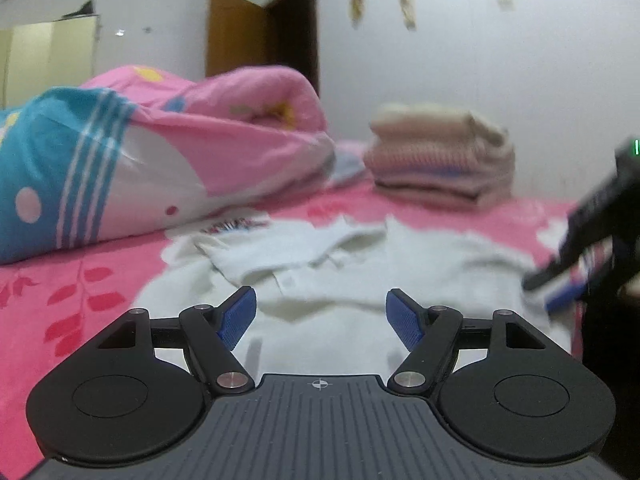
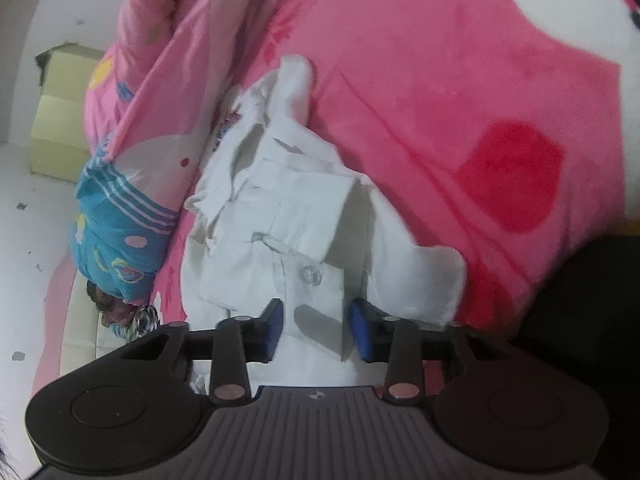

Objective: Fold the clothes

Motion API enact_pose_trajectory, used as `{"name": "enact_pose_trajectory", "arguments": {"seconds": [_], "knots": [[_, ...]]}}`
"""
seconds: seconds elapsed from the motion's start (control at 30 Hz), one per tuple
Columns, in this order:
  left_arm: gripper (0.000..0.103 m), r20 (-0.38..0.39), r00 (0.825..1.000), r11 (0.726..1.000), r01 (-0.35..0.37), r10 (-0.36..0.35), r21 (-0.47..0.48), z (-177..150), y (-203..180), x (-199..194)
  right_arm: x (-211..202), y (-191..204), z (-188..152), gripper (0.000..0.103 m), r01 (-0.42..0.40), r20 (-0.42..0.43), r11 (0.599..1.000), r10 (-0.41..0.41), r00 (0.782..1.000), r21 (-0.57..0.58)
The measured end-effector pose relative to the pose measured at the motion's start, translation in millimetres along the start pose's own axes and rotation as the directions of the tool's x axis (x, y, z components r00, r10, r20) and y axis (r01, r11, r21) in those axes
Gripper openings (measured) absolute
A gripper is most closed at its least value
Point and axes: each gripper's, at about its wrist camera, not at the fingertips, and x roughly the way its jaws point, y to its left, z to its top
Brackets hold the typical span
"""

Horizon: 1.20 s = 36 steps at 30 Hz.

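The white shirt [image 1: 360, 264] is lying on the pink bedsheet [image 1: 80, 280], collar and button placket facing up, with its fabric bunched and partly doubled over itself near the collar. From the right wrist view the same shirt [image 2: 288, 216] is showing a clear button, a turned-over flap and a sleeve or side panel spreading off to one side, so it is looking only partly gathered, not yet a tidy rectangle. A rumpled pink and blue quilt [image 1: 120, 152] is sitting just beside it, and a stack of folded clothes [image 1: 440, 160] is resting farther back on the bed.

The left gripper [image 1: 321, 316] is hovering low over the near edge of the shirt with its jaws standing wide apart and nothing between them. The right gripper [image 2: 316, 330] is pointing down at the shirt front just below the button, its jaws moderately apart with cloth lying between the blue pads; whether the pads are touching the cloth cannot be told, but they are not pinching it closed.

Judging by this, the work is sitting within the folding of this one shirt: the scene fits either lining up to take hold of an edge or letting go after laying a fold. Any next hold is calling for a pinch on a single layer at an edge, both sides moving evenly so the loose cloth is not dragging or creasing.
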Motion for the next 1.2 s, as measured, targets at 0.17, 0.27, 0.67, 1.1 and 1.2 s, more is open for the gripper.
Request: {"name": "enact_pose_trajectory", "arguments": {"seconds": [0.17,0.27,0.67,1.1,1.2], "knots": [[0.072,-0.024,1.000,0.999,0.002,-0.001,0.036,-2,-6,5,-9,14,1,0.007,-0.018,0.056,0.994,0.024,0.998,-0.104],[0.072,-0.034,0.999,0.999,-0.006,0.007,0.041,0,-8,8,-13,34,6,0.004,-0.011,0.093,0.978,0.031,0.995,-0.210],[0.072,-0.093,0.995,0.997,-0.028,0.035,0.073,6,-10,16,-13,60,36,0.001,-0.063,0.131,0.948,0.109,0.985,-0.313],[0.072,-0.173,0.985,1.000,-0.011,0.013,0.014,34,6,40,67,119,143,0.000,-0.049,0.102,0.898,0.103,0.989,-0.438],[0.072,-0.207,0.978,1.000,-0.017,0.017,0.000,36,8,50,89,134,170,0.001,-0.038,0.093,0.883,0.092,0.991,-0.468]]}}
